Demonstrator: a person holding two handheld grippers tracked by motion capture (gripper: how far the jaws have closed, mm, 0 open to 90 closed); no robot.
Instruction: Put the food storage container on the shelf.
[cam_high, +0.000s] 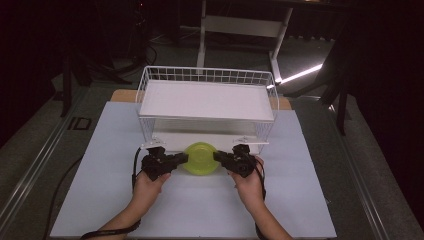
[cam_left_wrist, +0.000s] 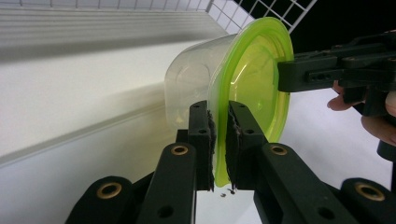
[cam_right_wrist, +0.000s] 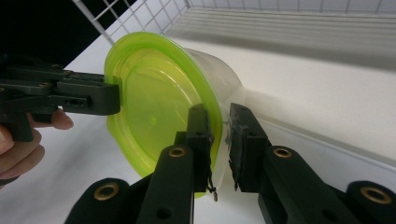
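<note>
A clear plastic container with a yellow-green lid (cam_high: 200, 158) sits between the two hand-held grippers, at the front edge of the white wire rack (cam_high: 206, 100) on the table (cam_high: 200, 210).

The left hand-held gripper (cam_high: 181, 159) has its jaws closed narrow on the lid's rim at the container's left side; in the left gripper view the rim passes between its pads (cam_left_wrist: 208, 140). The right hand-held gripper (cam_high: 220, 157) grips the opposite rim the same way, its jaws also drawn in on the lid edge (cam_right_wrist: 217, 140).

The container lies on its side. Its axis runs front to back, the lid facing the person and the clear body pointing into the rack's lower tier. Both hands are equally near, one at each end of the lid's diameter.

Judgement: any coming move turns on this paired, symmetrical hold, in or out along that axis.

No brand, label or writing can be read on the container, the rack or the table.
</note>
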